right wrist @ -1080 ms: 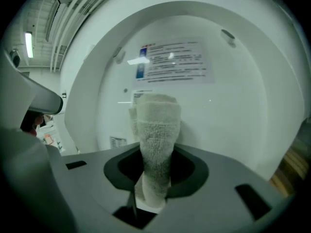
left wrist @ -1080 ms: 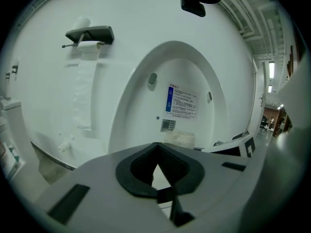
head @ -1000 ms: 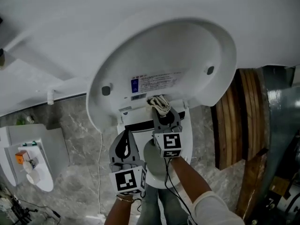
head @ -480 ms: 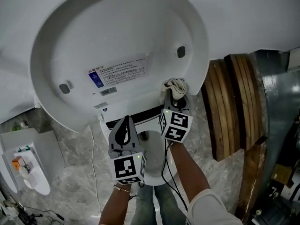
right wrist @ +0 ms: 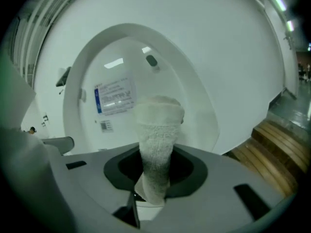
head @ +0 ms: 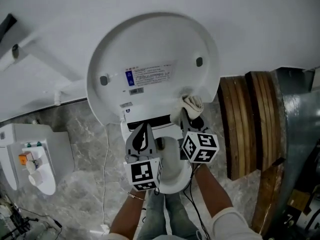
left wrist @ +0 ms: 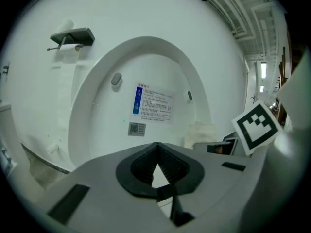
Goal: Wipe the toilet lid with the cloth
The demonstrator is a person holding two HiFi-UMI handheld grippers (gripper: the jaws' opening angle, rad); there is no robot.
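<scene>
We hold the right gripper [head: 188,116] with its jaws clamped on the cloth [head: 193,103]. In the right gripper view the cloth [right wrist: 157,136] stands up from between the jaws as a pale rolled wad. Straight ahead of this gripper is the raised toilet lid [head: 150,44], its inner face towards us. The wad sits at the lid's lower edge, on the side away from our left gripper. We cannot tell whether the cloth presses on the surface. Beyond the cloth's tip, up the lid [right wrist: 194,101], is a dark rubber bumper [right wrist: 151,60], and the printed label [right wrist: 114,96] lies off towards the left gripper's side.

Our left gripper [head: 143,130] is just beside the right one, a little lower and nearer to us. Its jaws [left wrist: 156,155] are closed together with nothing between them. It points at the same lid [left wrist: 97,125], with the label [left wrist: 154,104] right above its tips. The toilet bowl [head: 172,178] lies under both grippers.
</scene>
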